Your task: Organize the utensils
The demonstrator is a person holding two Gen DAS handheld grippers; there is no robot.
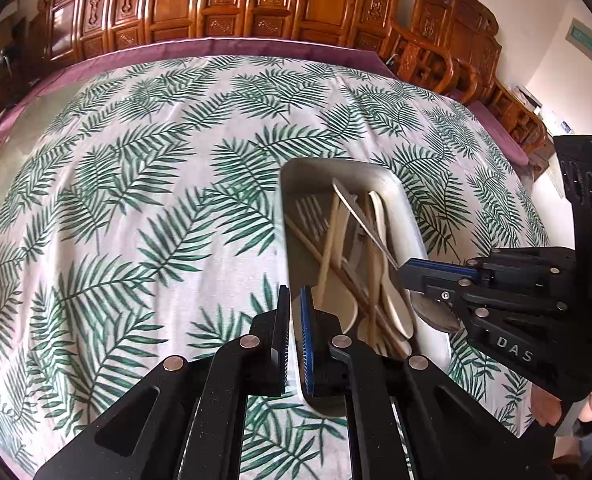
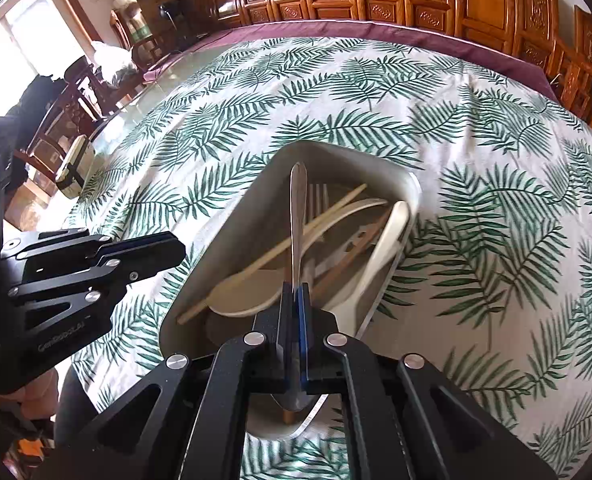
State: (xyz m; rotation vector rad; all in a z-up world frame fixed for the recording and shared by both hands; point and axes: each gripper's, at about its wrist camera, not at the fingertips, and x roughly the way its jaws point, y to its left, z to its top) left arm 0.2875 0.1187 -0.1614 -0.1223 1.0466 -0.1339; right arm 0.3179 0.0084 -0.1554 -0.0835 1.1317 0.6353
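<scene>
Pinching a slim, shiny metal spoon point(image 2: 297, 216) by its neck, the right gripper point(image 2: 294, 294) holds it over the rounded-rectangular white tray point(image 2: 223, 240) of pale wooden and plastic utensils point(image 2: 348, 248) on the leaf-print tablecloth point(image 2: 476, 160), while the left gripper point(image 1: 294, 300), closed empty, straddles the tray's near wall.

Home dining room: carved wooden cabinets point(image 1: 231, 4), chairs point(image 1: 448, 52), leaf-print tablecloth point(image 1: 155, 184).

Both wrist views look steeply down, close, sharing the tray point(image 1: 296, 168)
</scene>
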